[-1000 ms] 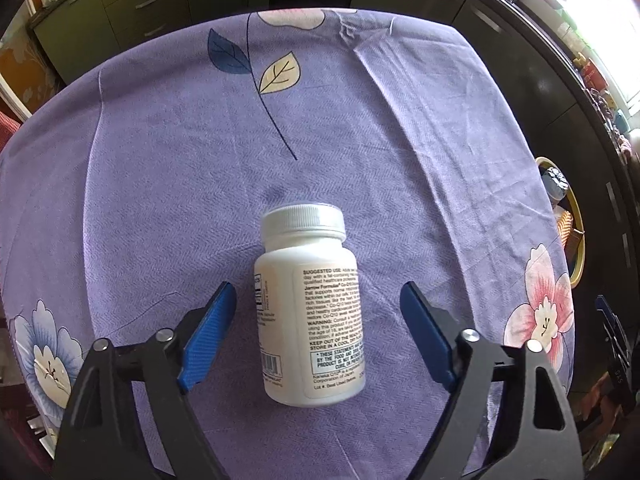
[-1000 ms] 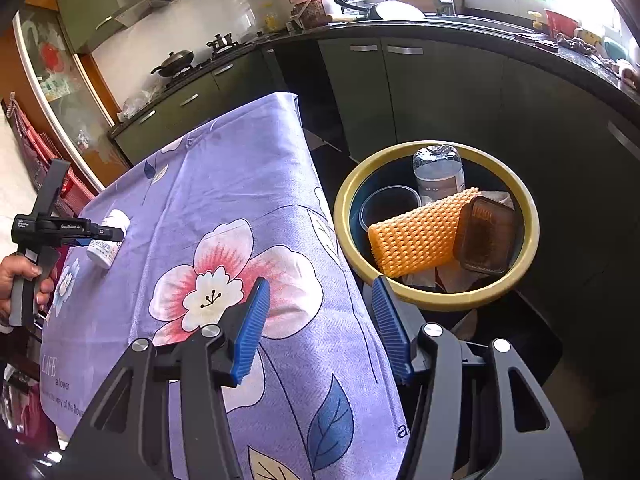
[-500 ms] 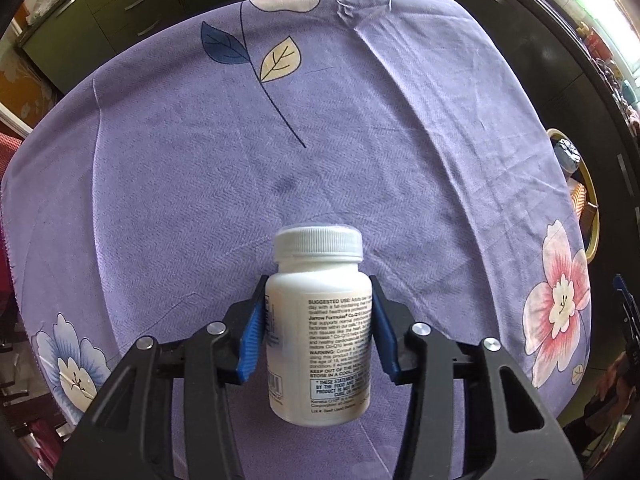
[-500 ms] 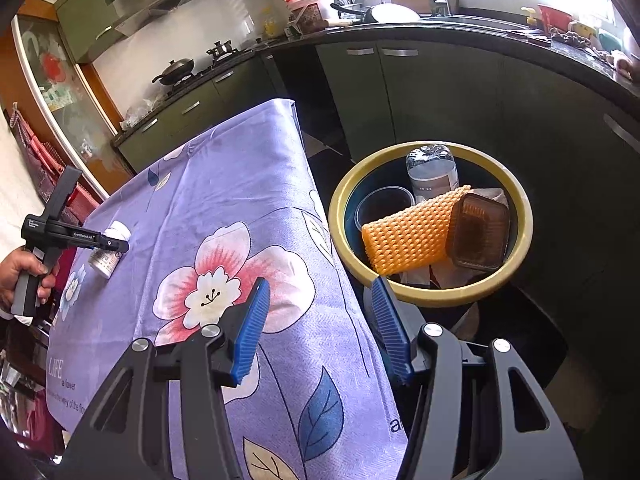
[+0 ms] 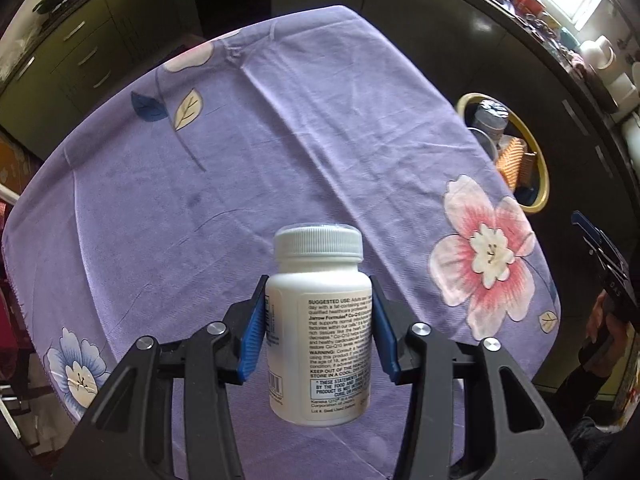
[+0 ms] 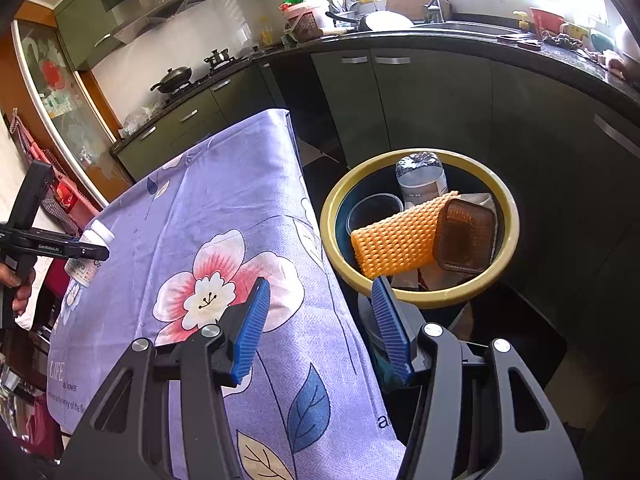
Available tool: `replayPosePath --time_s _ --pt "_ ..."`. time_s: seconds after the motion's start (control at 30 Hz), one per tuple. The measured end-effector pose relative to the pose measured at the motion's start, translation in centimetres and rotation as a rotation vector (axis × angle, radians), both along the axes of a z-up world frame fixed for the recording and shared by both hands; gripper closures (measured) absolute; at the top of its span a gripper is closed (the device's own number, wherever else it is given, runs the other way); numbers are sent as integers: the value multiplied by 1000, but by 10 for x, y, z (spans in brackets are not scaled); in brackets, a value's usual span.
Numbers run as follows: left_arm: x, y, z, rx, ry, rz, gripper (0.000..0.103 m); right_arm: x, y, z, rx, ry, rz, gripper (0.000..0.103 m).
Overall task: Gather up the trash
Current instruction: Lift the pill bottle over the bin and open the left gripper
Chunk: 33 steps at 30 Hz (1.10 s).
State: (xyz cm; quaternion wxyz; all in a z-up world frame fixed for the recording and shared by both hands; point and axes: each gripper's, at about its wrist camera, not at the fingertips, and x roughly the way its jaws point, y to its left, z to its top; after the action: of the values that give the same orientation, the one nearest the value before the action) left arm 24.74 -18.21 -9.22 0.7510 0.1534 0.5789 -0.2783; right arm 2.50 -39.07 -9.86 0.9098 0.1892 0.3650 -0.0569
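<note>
Glossy white plastic bottle (image 5: 320, 320) with ribbed cap, over matt woven purple tablecloth (image 5: 280, 140).

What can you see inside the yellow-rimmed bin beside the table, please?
The bin holds a clear plastic bottle, a round clear cup, an orange mesh sleeve and a brown lidded tray. These hide whatever lies beneath.

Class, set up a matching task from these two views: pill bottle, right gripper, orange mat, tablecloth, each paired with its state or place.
Things:
1. white pill bottle
2. right gripper
3. orange mat
4. purple tablecloth

States or places:
A. in the yellow-rimmed bin
B. open, holding nothing
C. printed with flowers
D. clamped in the left gripper

Pairs: 1-D, 2-B, 3-A, 4-C
</note>
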Motion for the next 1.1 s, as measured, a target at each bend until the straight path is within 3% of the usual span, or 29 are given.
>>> replayPosePath --time_s 0.3,0.53,0.83,0.9,1.1 --pt "-44 -128 34 -77 -43 -273 58 -42 -47 6 -6 -41 -144 50" --pt "-51 -250 24 -117 -65 -426 58 -70 -82 -6 34 -29 -223 50" --pt "-19 -346 -39 -74 -4 -405 57 -87 -107 -20 70 -12 -276 50" --pt "-14 -355 -50 -71 1 -404 48 -89 -109 -21 75 -14 -278 50" --pt "-17 -342 -39 -128 -24 -393 45 -89 -106 -21 78 -18 -269 50"
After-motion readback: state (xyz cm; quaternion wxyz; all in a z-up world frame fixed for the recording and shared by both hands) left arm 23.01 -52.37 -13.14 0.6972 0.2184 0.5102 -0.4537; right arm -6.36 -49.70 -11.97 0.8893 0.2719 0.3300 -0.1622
